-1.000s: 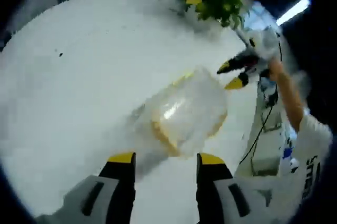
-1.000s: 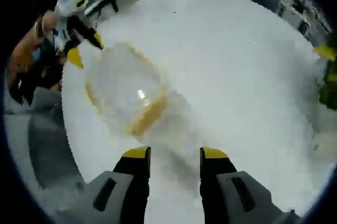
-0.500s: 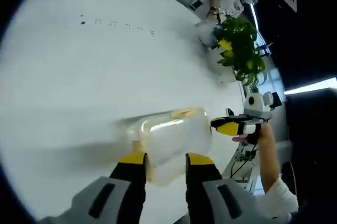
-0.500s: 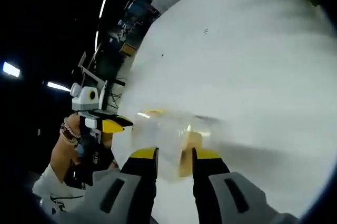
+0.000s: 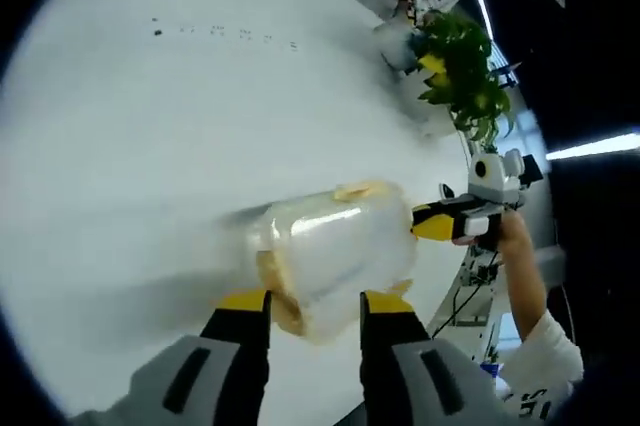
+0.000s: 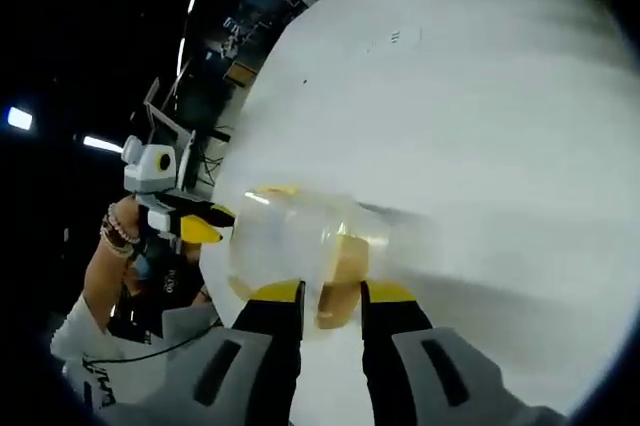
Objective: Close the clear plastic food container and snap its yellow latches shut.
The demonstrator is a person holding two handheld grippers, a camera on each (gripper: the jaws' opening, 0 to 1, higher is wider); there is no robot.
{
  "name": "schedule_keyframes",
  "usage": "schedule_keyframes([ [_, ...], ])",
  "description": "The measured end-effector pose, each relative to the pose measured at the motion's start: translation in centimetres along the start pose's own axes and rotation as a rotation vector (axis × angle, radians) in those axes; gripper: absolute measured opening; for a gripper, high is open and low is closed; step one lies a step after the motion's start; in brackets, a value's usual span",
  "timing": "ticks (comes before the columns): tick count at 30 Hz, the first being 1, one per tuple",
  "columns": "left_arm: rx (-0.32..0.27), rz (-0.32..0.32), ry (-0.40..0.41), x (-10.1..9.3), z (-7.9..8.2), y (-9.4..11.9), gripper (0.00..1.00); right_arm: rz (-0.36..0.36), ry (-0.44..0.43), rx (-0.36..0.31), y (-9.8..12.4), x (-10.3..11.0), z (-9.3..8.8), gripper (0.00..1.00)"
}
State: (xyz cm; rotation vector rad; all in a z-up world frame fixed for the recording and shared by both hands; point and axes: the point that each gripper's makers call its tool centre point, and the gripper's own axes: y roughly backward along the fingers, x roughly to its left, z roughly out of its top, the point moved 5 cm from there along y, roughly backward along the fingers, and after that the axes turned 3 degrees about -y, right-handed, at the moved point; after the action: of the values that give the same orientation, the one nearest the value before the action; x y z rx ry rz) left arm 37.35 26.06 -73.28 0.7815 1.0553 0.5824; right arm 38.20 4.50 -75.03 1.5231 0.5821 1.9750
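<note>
- Bench (image 5: 150, 126): white, round-edged top. It carries the container close to its near edge, on the person's side, so both tools can reach it from opposite ends. A few small dark specks sit near the far edge.
- Potted plant (image 5: 462, 86): green with some yellow, standing at the bench's far edge, well apart from the work.
- Clear plastic food container (image 5: 330, 246): lies on the bench near the near edge, lid apparently down on the body; the outline is blurred. Judgement: lid is seated or nearly so, latching is the step in hand. Cannot tell which latches are snapped.
- Left tool (image 5: 312, 298): jaws spread, yellow tips standing either side of the container's near end, touching or just beside it. No clear pinch. Judgement: it braces that end so the box does not slide.
- Right tool (image 6: 325, 291): jaws apart by a narrow gap, astride a yellow latch (image 6: 345, 264) on the container (image 6: 300, 246) end; the latch sits between the tips. Judgement: placed to press or squeeze the latch home. Whether the tips grip it, cannot tell.
- In the left gripper view the right tool (image 5: 438, 223) meets the container's far end, held by the person's hand (image 5: 505, 236); in the right gripper view the left tool (image 6: 195, 226) meets the opposite end. Opposed pushing holds the box steady.
- Yellow latch at the left tool's end (image 5: 275, 296): low, beside the left jaw.
</note>
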Motion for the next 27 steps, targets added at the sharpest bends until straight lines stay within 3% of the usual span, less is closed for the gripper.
schedule_keyframes([
  [5, -0.031, 0.044, 0.032, 0.3, -0.2, 0.2, 0.19, -0.005, 0.024, -0.002, -0.1, 0.3, -0.5, 0.19],
  [7, -0.027, 0.088, 0.022, 0.9, -0.3, 0.1, 0.12, -0.016, 0.041, -0.01, -0.1, 0.6, -0.6, 0.19],
  [23, -0.017, 0.062, 0.056, 2.4, 1.1, 0.0, 0.08, -0.006, 0.044, 0.023, -0.4, 0.7, -0.4, 0.15],
  [27, -0.028, 0.039, 0.112, 2.5, 1.5, 0.1, 0.06, 0.017, 0.022, 0.028, -0.6, 0.6, -0.2, 0.14],
])
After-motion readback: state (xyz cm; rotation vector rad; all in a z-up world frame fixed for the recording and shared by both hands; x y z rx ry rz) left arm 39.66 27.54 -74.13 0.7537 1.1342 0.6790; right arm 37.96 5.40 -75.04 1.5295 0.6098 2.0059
